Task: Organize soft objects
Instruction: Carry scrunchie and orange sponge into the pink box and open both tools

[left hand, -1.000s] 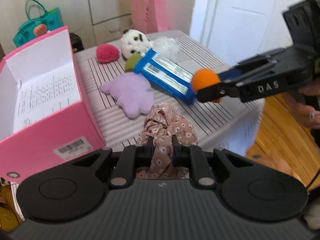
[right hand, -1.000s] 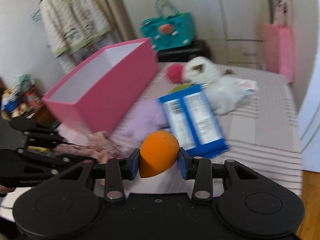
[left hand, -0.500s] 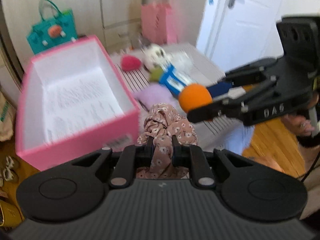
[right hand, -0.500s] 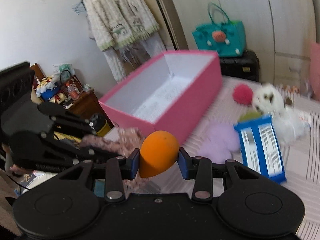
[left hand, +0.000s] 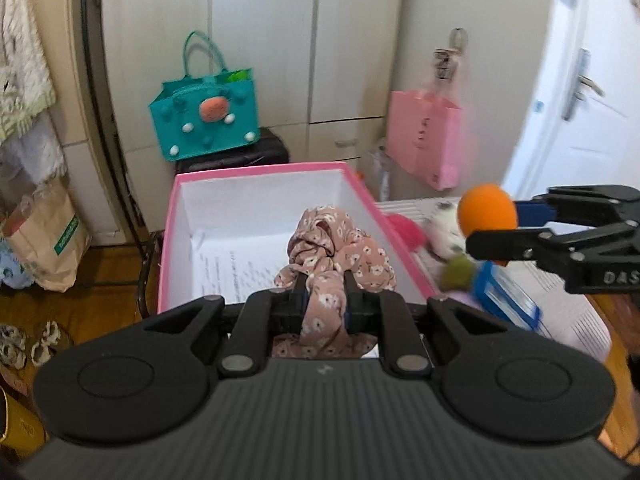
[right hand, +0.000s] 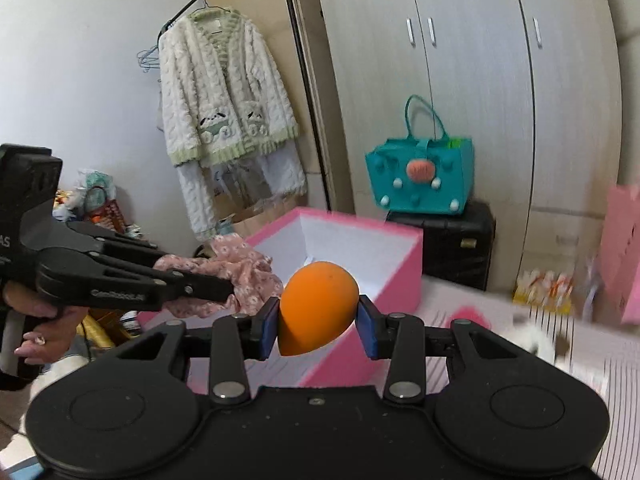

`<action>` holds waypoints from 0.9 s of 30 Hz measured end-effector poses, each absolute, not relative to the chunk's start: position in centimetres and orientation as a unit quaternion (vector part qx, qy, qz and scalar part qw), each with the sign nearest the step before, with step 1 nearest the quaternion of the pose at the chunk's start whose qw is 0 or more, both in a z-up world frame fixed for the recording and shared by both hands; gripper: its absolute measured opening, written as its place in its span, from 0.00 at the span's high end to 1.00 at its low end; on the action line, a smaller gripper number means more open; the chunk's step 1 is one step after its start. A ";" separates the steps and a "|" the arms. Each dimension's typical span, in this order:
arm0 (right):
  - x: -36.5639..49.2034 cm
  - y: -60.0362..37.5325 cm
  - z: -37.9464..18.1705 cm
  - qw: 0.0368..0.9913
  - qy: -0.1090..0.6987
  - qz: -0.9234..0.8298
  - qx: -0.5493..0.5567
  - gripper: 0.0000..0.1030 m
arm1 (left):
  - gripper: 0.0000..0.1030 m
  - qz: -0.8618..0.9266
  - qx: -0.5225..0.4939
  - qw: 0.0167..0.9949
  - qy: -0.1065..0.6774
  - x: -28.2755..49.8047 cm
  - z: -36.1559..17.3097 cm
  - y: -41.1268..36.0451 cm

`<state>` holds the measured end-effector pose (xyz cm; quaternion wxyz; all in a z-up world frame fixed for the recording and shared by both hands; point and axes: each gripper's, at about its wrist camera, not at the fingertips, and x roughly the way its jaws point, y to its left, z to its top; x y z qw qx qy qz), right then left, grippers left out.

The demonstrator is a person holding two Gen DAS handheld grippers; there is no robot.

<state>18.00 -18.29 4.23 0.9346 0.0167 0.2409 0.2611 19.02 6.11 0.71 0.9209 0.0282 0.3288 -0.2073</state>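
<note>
Now | left tool pinches floral scrunchie above pink box | right tool clamps orange sponge

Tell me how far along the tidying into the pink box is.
Done: nothing soft shows in the pink box, only a printed sheet. In hand: left gripper clamps the floral scrunchie; right gripper holds the orange sponge. Left: red pom-pom, white plush, blue packet.

I see a striped table carrying an open pink box, a red pom-pom, a white plush toy and a blue packet.
</note>
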 end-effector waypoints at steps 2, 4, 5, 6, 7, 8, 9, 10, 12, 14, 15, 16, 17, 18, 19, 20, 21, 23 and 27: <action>20.2 -17.0 3.9 0.937 0.238 0.257 -0.007 0.55 | 0.87 -0.188 0.029 0.919 0.345 21.8 0.0 6.0; 22.3 -16.0 3.4 0.935 0.240 0.262 -0.021 0.55 | 0.87 -0.170 0.044 0.916 0.360 24.2 -0.9 5.6; 23.6 -15.3 3.1 0.931 0.244 0.268 -0.034 0.55 | 0.87 -0.161 0.051 0.915 0.366 25.2 -1.3 5.3; 24.7 -14.7 2.8 0.928 0.249 0.273 -0.044 0.55 | 0.87 -0.159 0.061 0.911 0.375 26.3 -1.6 4.9; 25.7 -14.1 2.6 0.923 0.257 0.280 -0.061 0.55 | 0.87 -0.159 0.062 0.907 0.385 27.2 -1.9 4.7; 26.6 -13.4 2.3 0.919 0.262 0.285 -0.081 0.55 | 0.87 -0.159 0.061 0.902 0.397 28.2 -2.2 4.4; 27.5 -12.6 2.0 0.913 0.265 0.290 -0.111 0.55 | 0.86 -0.158 0.058 0.897 0.408 29.2 -2.5 4.2; 28.3 -12.0 1.8 0.909 0.265 0.292 -0.133 0.55 | 0.86 -0.155 0.052 0.894 0.417 30.0 -2.7 4.1; 29.6 -11.3 1.4 0.895 0.278 0.306 -0.166 0.55 | 0.85 -0.135 0.049 0.891 0.430 31.5 -3.4 3.9; 30.8 -10.8 0.8 0.883 0.298 0.309 -0.192 0.55 | 0.85 -0.119 0.060 0.891 0.433 32.8 -4.0 3.4; 31.4 -10.5 0.5 0.879 0.307 0.304 -0.203 0.55 | 0.85 -0.113 0.065 0.890 0.438 33.7 -4.4 3.0; 31.9 -10.2 0.1 0.874 0.314 0.301 -0.217 0.55 | 0.85 -0.111 0.064 0.887 0.443 34.3 -4.6 2.8; 32.3 -10.0 -0.1 0.869 0.320 0.300 -0.228 0.55 | 0.85 -0.112 0.064 0.885 0.448 34.8 -5.0 2.6; 32.6 -9.7 -0.4 0.863 0.327 0.301 -0.239 0.55 | 0.85 -0.113 0.065 0.883 0.452 35.1 -5.3 2.4; 32.9 -9.4 -0.6 0.855 0.337 0.304 -0.250 0.55 | 0.85 -0.114 0.067 0.881 0.454 35.2 -5.5 2.2; 33.1 -9.2 -0.9 0.848 0.345 0.307 -0.261 0.55 | 0.85 -0.116 0.068 0.878 0.460 35.3 -5.8 2.0; 33.2 -8.9 -1.1 0.841 0.351 0.309 -0.273 0.55 | 0.83 -0.116 0.063 0.875 0.466 35.5 -6.0 1.9; 33.4 -8.5 -1.5 0.837 0.349 0.302 -0.294 0.53 | 0.78 -0.114 0.053 0.872 0.473 35.9 -6.4 1.8; 33.0 -8.7 -1.4 0.847 0.334 0.280 -0.305 0.42 | 0.59 -0.101 0.066 0.877 0.464 35.7 -6.2 1.7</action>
